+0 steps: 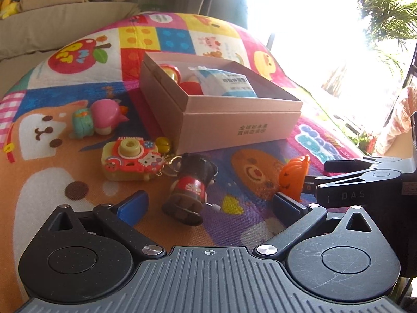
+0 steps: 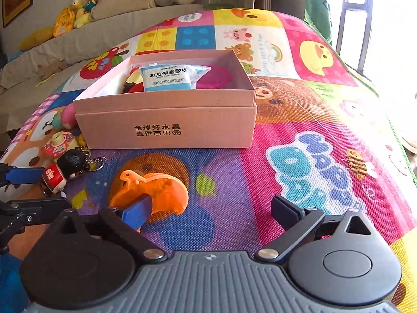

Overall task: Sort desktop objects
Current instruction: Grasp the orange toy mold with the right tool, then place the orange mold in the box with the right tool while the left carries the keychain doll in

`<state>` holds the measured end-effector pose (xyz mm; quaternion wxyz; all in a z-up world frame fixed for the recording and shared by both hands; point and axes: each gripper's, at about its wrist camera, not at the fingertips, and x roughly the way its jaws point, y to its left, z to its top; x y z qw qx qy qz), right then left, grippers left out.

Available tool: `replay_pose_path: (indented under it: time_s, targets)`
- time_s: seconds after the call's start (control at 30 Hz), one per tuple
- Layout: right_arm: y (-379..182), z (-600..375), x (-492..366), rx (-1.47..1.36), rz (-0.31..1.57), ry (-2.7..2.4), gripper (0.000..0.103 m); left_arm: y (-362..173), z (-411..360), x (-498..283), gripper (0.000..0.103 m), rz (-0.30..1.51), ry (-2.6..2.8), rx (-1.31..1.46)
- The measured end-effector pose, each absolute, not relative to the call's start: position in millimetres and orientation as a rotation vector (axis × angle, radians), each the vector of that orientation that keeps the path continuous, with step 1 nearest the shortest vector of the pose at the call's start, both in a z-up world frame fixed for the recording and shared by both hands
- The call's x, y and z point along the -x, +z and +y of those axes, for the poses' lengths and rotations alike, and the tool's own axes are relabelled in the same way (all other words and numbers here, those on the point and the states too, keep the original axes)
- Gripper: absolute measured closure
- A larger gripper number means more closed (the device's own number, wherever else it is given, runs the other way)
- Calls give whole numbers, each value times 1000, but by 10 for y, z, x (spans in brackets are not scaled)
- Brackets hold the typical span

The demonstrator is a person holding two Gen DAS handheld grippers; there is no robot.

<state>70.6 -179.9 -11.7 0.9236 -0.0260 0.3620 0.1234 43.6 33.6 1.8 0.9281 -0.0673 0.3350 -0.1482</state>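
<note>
My left gripper [image 1: 209,203] is open and low over the colourful mat. A small doll [image 1: 190,190] with black hair and a red dress lies between its blue fingers, untouched. An orange pumpkin toy [image 1: 294,174] stands just beyond its right finger. My right gripper [image 2: 211,210] is open too. Its left blue finger [image 2: 135,212] rests against the orange pumpkin toy [image 2: 156,190], and its right finger stands far off. The doll [image 2: 65,169] lies to the left. The open pink cardboard box [image 2: 166,122] stands behind, holding a blue-white packet [image 2: 166,78] and other toys.
A yellow-red toy camera [image 1: 130,160] with a keychain and a pink-teal figure [image 1: 99,118] lie left of the box [image 1: 234,127]. The patchwork mat [image 2: 312,130] covers the whole table. A beige sofa [image 2: 104,28] with plush toys is behind; a bright window is on the right.
</note>
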Motion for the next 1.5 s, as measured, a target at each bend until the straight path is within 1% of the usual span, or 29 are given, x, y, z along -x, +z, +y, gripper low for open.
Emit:
replay_pose_path:
  time_s: [0.17, 0.33, 0.43, 0.67, 0.8, 0.87, 0.93, 1.0, 1.1, 1.3, 1.37, 1.4, 1.43, 1.47, 1.5]
  targets:
    - [-102, -1825, -679, 30, 731, 294, 0, 26, 358, -437, 0, 680, -260, 147]
    - [-63, -1899, -600, -16, 693, 373, 0, 77, 369, -376, 0, 680, 67, 139]
    - [-72, -1893, -622, -16, 723, 427, 0, 126, 343, -377, 0, 724, 121, 155]
    - [-82, -1850, -632, -3, 739, 437, 0, 91, 81, -443, 0, 736, 85, -23]
    - [-83, -1846, -650, 2, 752, 442, 0, 75, 125, -422, 0, 683, 184, -167]
    - [-85, -1825, -637, 28, 752, 442, 0, 94, 218, -396, 0, 656, 250, -188]
    - [-89, -1797, -621, 47, 748, 442, 0, 140, 379, -359, 0, 656, 263, -126]
    - [-94, -1748, -603, 80, 747, 435, 0, 191, 481, -314, 0, 680, 159, -25]
    - [-101, -1669, -564, 139, 741, 439, 0, 201, 472, -343, 0, 721, 39, 98]
    - [-69, -1643, -472, 174, 688, 441, 0, 86, 284, -616, 0, 750, 123, 112]
    - [-39, -1651, -420, 177, 652, 439, 0, 93, 265, -641, 10, 736, 137, 88]
    - [-20, -1649, -399, 182, 636, 451, 0, 95, 267, -646, 22, 735, 141, 81]
    - [4, -1633, -384, 196, 623, 473, 0, 98, 283, -648, 29, 734, 146, 81]
    - [19, -1615, -385, 206, 621, 488, 0, 104, 301, -636, 32, 729, 150, 80]
    - [44, -1580, -396, 215, 619, 498, 0, 112, 320, -617, 33, 727, 153, 82]
